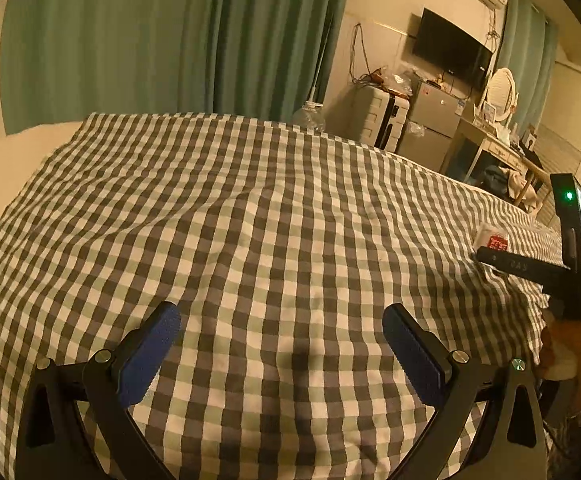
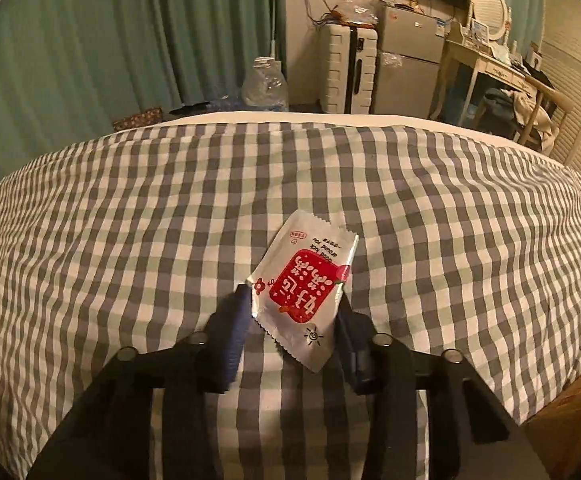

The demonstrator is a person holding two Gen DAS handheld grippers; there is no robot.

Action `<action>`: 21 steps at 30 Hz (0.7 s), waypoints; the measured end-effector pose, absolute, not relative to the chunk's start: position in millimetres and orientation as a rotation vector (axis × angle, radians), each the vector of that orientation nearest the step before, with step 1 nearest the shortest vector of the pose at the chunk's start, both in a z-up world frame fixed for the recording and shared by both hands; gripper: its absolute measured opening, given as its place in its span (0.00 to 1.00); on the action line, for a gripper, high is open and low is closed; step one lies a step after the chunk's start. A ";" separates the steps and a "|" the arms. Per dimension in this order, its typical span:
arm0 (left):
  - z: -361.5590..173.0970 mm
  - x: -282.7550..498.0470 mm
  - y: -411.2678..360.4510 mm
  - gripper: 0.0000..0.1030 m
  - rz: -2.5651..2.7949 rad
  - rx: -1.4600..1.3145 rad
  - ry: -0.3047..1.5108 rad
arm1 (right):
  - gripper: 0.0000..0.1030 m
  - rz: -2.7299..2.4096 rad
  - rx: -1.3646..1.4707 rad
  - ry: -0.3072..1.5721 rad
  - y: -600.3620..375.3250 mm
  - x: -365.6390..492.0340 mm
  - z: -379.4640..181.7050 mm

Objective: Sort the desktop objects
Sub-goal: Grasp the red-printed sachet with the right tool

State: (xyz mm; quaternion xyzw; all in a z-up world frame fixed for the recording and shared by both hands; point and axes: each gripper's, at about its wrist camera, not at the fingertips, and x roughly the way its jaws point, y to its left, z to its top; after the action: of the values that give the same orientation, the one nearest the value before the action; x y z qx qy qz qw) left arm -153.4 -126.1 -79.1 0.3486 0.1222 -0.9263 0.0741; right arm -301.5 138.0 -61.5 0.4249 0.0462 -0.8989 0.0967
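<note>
Silvery foil packet (image 2: 304, 286) with a red label is lying on the checked bedspread (image 2: 130, 220), the right gripper (image 2: 292, 308) pinching its two side edges; lifting slowly should be keeping it from slipping. Left gripper (image 1: 280, 344) is hovering released

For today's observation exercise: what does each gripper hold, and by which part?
The right gripper pinches the silver foil packet with a red label across its near end, pads on its side edges. The left gripper stands open, holding nothing.
</note>
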 end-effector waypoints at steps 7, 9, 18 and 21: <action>-76.4 -156.1 -137.3 1.00 -2.776 1.032 0.414 | 0.05 -2.587 1.197 0.152 134.6 -279.0 -49.6; -76.5 -155.2 -138.3 1.00 -2.777 1.030 0.427 | 0.05 -2.561 1.185 0.164 132.7 -269.7 -45.2; -61.2 -128.0 -109.9 1.00 -2.757 1.032 0.280 | 0.05 -2.454 1.095 0.195 134.8 -179.0 26.3; -25.9 -108.4 -93.0 1.00 -2.764 1.026 0.307 | 0.05 -2.432 1.105 0.126 157.6 -148.3 57.2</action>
State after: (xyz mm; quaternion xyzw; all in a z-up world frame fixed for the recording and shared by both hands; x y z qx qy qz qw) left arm -108.4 -93.0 -25.9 0.3447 0.1031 -0.9288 0.0885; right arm -148.3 157.6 57.2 0.4021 0.0458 -0.8847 0.2314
